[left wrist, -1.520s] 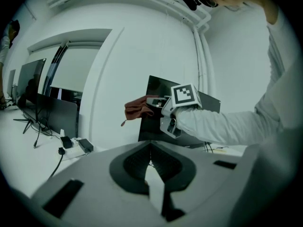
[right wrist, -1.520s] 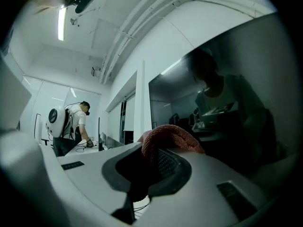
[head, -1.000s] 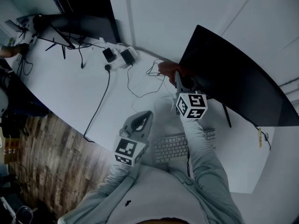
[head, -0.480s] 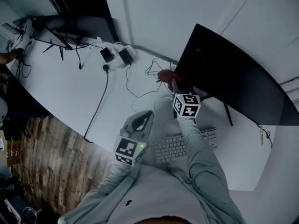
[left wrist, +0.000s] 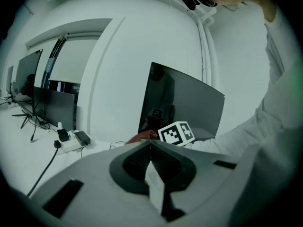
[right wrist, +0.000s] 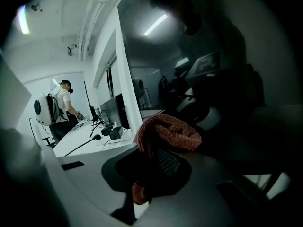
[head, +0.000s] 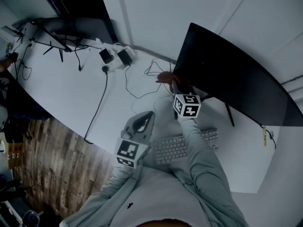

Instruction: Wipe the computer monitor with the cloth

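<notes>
Reddish cloth (right wrist: 169, 130) between right gripper (right wrist: 158, 161) jaws

The monitor (head: 232, 79) stands at the right back of the desk (head: 66, 93), with the keyboard (head: 184, 146) in front of it. The right gripper (head: 173, 84) holds the cloth (head: 165, 77) at the monitor's lower left corner, seemingly against the screen. The left gripper (head: 148, 117) hangs nearer, left of the keyboard. A power strip (head: 116, 58) lies further left, before a second monitor (head: 80, 26).
</notes>
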The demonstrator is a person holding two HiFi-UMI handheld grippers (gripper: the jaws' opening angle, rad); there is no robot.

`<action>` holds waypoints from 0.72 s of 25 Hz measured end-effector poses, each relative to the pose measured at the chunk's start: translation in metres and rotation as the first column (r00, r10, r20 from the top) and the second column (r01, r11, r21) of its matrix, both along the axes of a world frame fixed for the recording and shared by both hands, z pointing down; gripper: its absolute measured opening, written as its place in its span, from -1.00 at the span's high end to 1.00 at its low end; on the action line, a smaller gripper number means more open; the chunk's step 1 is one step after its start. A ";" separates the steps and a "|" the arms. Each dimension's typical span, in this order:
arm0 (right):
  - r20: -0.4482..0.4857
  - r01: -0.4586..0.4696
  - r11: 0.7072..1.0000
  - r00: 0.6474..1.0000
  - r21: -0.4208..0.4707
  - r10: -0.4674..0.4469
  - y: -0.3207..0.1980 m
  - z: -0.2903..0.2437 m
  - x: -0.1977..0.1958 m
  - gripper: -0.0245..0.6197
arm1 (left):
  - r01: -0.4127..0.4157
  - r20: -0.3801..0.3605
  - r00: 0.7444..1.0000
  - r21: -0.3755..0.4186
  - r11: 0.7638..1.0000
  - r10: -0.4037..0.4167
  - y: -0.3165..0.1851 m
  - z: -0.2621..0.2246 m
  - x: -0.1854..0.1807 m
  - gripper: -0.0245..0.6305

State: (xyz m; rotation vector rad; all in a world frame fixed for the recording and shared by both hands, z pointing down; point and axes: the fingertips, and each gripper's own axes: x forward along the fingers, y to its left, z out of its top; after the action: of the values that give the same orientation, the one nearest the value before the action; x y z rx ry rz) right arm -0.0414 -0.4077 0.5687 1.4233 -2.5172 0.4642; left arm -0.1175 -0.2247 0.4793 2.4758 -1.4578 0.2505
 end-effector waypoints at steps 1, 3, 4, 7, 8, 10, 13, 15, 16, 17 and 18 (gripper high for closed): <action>-0.006 0.003 1.000 1.000 -0.001 -0.003 0.000 0.000 0.001 0.81 | 0.000 0.001 1.000 -0.001 1.000 0.000 0.002 -0.001 0.002 0.86; -0.012 0.003 1.000 1.000 -0.003 -0.003 0.001 0.000 0.004 0.81 | -0.007 0.006 1.000 -0.001 1.000 0.007 0.005 -0.004 0.008 0.86; -0.010 -0.001 1.000 1.000 -0.004 0.001 0.001 0.000 0.006 0.81 | -0.012 0.008 1.000 0.001 1.000 0.012 0.006 -0.005 0.010 0.86; -0.003 -0.023 1.000 1.000 -0.006 0.023 0.005 0.001 0.017 0.81 | -0.019 0.008 1.000 0.000 1.000 0.019 0.012 -0.006 0.017 0.86; -0.004 -0.029 1.000 1.000 -0.006 0.029 0.007 0.001 0.023 0.81 | -0.021 0.008 1.000 0.000 1.000 0.021 0.013 -0.006 0.019 0.86; -0.008 -0.039 0.999 0.999 -0.008 0.039 0.010 0.001 0.035 0.81 | -0.029 0.011 1.000 0.002 1.000 0.029 0.016 -0.005 0.024 0.86; -0.015 -0.057 0.998 0.998 -0.016 0.057 0.016 0.000 0.056 0.81 | -0.047 0.018 0.999 0.004 0.999 0.047 0.017 -0.007 0.035 0.86; -0.020 -0.072 0.997 0.997 -0.019 0.072 0.021 0.000 0.073 0.81 | -0.063 0.015 0.998 0.008 0.998 0.063 0.018 -0.010 0.047 0.86; -0.020 -0.080 0.997 0.997 -0.022 0.080 0.023 -0.001 0.081 0.81 | -0.072 0.014 0.997 0.011 0.997 0.072 0.018 -0.012 0.054 0.86; -0.018 -0.089 0.996 0.996 -0.024 0.089 0.026 -0.001 0.090 0.81 | -0.081 0.014 0.997 0.013 0.997 0.081 0.019 -0.014 0.061 0.86; -0.015 -0.099 0.995 0.995 -0.026 0.099 0.028 -0.002 0.099 0.81 | -0.090 0.017 0.996 0.015 0.996 0.089 0.020 -0.016 0.068 0.86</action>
State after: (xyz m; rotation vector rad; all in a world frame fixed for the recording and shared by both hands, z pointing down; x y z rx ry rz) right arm 0.0574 -0.3792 0.5670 1.5409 -2.4284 0.5019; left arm -0.0496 -0.2048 0.4638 2.5611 -1.3618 0.2772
